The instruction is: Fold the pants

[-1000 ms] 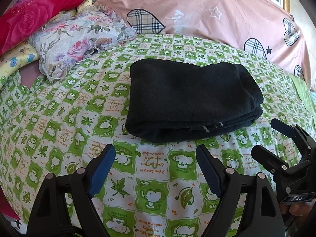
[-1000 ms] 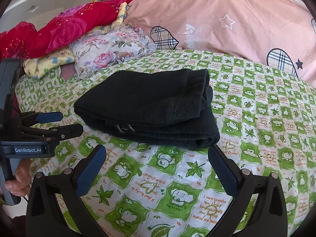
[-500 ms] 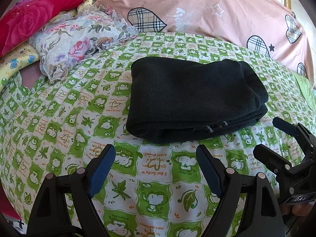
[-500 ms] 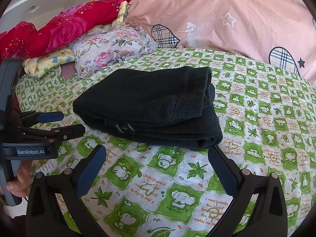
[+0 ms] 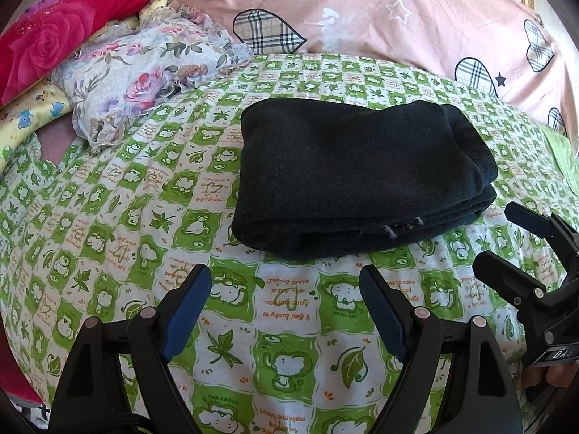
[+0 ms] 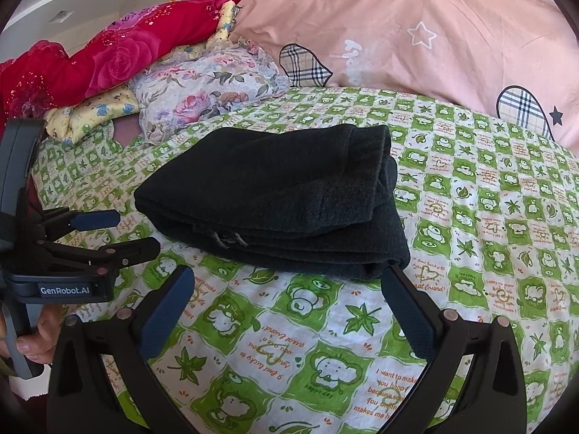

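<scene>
The pants (image 5: 354,177) lie folded into a compact black stack on the bed (image 5: 108,217), resting on the green-and-white printed sheet. Layered edges face the cameras; a short pale drawstring end shows at the front fold.

Left claw (image 5: 286,307): jaws wide apart, nothing between them, held above the sheet just short of the stack's near edge. No contact with the pants.

Right claw (image 6: 286,311): jaws likewise spread and empty, over the sheet at the stack's near right corner. In the right wrist view its right finger (image 6: 409,311) appears just beside that corner; contact cannot be confirmed.

Each claw appears in the other's view: the right one at the right edge of the left wrist view, the left one at the left edge of the right wrist view, a hand (image 6: 36,340) gripping its handle.

Behind the pants: a pink quilt (image 5: 398,18), a floral pillow (image 5: 144,72) and a red blanket (image 5: 54,36), all apart from the stack.
</scene>
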Tool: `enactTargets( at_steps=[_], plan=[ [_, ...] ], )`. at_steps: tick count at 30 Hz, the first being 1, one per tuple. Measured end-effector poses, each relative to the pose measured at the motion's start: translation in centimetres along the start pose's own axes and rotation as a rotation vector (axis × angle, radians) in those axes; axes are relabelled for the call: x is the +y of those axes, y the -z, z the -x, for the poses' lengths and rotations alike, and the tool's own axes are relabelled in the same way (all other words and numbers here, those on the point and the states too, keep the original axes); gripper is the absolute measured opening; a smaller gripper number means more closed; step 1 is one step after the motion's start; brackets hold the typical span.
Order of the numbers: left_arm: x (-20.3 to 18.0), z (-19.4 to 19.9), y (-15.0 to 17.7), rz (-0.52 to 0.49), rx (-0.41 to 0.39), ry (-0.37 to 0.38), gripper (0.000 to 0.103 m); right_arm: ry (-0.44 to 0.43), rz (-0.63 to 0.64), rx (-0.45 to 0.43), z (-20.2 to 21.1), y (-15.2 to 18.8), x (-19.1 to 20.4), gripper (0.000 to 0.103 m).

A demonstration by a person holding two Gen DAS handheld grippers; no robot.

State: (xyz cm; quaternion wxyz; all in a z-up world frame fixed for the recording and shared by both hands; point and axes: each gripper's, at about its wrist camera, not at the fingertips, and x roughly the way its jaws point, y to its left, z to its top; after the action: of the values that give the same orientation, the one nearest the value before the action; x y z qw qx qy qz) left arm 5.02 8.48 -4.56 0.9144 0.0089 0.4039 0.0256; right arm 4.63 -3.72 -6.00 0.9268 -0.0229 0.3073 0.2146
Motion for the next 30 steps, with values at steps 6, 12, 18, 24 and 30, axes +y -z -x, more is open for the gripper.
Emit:
enactTargets(
  at_steps=[6, 12, 18, 24, 30],
  plan=[
    [-0.01, 0.11, -0.06, -0.003, -0.004, -0.003, 0.084, -0.002, 0.009, -0.002, 0.03, -0.44, -0.12, 0.103],
    [0.06, 0.28, -0.05, -0.001, -0.012, -0.008, 0.084, -0.006, 0.013, -0.004, 0.07, -0.58, -0.08, 0.103],
    [0.12, 0.44, -0.08, 0.000, -0.018, -0.007, 0.084, -0.010, 0.015, -0.007, 0.12, -0.74, 0.05, 0.103],
    [0.04, 0.66, -0.10, -0.002, -0.025, -0.006, 0.084, -0.011, 0.013, -0.009, 0.14, -0.86, 0.13, 0.103],
    [-0.05, 0.88, -0.10, -0.007, -0.032, -0.008, 0.084, -0.013, 0.012, -0.009, 0.14, -0.81, 0.04, 0.103]
  ],
)
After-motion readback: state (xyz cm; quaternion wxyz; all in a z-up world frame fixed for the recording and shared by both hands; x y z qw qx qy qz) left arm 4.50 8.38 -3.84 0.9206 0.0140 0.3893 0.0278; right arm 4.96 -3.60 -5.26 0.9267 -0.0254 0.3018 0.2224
